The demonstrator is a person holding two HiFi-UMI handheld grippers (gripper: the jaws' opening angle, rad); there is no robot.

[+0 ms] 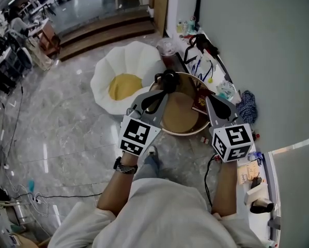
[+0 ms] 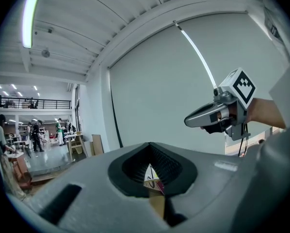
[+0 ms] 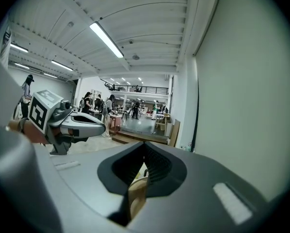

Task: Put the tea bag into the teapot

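I assess this as a large open workshop or lab hall, not a home. Overhead is a ribbed ceiling (image 3: pixel 150 28) with strip lights (image 3: pixel 106 39) and a railed mezzanine (image 3: pixel 135 89). People (image 3: pixel 89 103) stand among work tables (image 2: pixel 74 139). In the head view, a polished stone floor (image 1: pixel 66 133) carries wooden steps (image 1: pixel 108 30) at 11 o'clock and loose cables (image 1: pixel 56 196) at 8 o'clock. A plain partition wall (image 1: pixel 258 50) stands at 2 o'clock.

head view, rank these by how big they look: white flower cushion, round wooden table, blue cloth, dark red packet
1. white flower cushion
2. round wooden table, partly covered
3. blue cloth
4. dark red packet, partly covered too, so its place against the cloth is unsure
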